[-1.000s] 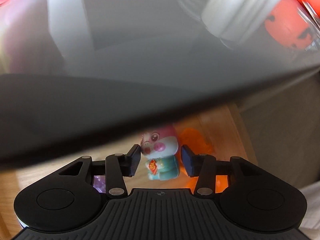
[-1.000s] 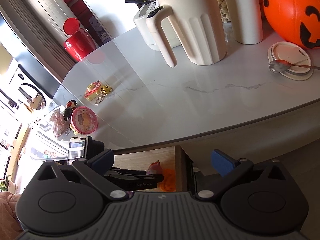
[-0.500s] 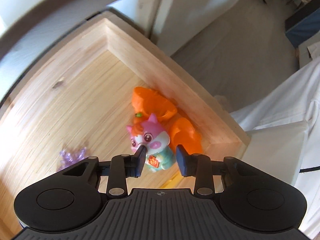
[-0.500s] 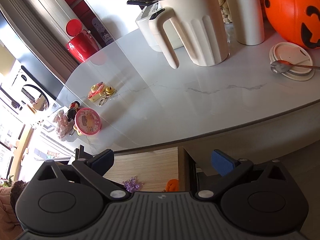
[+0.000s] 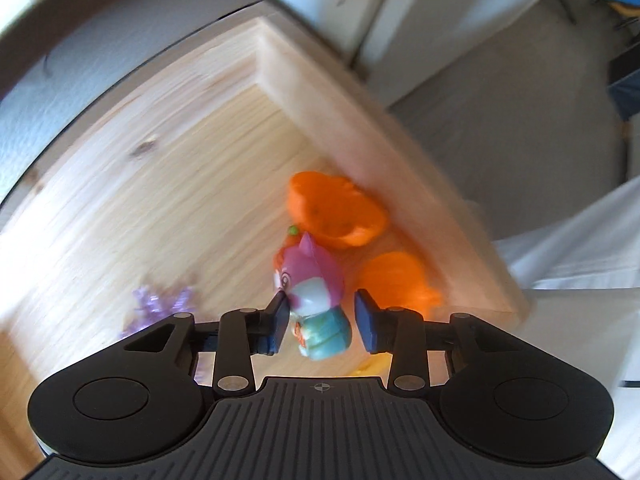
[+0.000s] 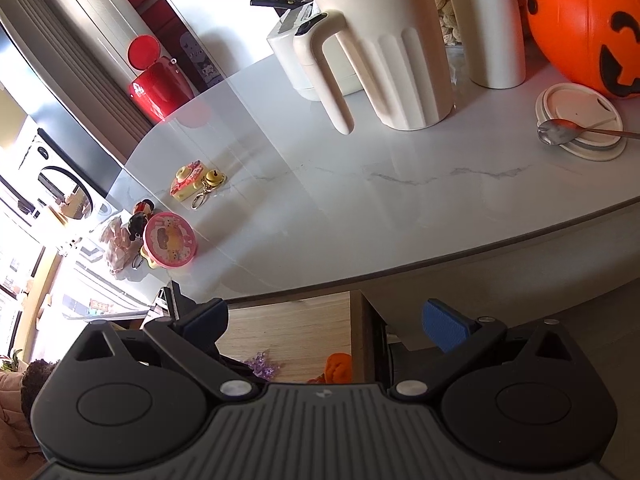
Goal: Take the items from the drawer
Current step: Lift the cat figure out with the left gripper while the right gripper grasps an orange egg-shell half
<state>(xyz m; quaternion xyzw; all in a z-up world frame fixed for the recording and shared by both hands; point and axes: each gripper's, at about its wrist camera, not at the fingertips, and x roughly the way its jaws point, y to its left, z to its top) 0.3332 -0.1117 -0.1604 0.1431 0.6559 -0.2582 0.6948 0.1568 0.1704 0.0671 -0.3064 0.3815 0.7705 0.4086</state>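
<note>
Down in the wooden drawer point(image 5: 168, 168), we centre the left gripper point(image 5: 322, 322), fingers apart with only one pad touching, around the pink toy figure point(image 5: 316, 300) before squeezing; the right gripper point(image 6: 332, 320) waits agape.

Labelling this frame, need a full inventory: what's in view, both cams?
pig figurine: 1, pink and teal, drawer, between left gripper pads
orange toy pieces: 2, orange, drawer corner
purple crystals: 1 cluster, drawer floor
drawer: 1, light wood, open
kettle: 1, cream, countertop
pumpkin bucket: 1, orange, countertop right
lid with spoon: 1, white, by bucket
red bin: 1, far countertop edge
small toys and keychains: several, pink and yellow, countertop left
left gripper: around figurine, gap on one side
right gripper: open, empty
</note>
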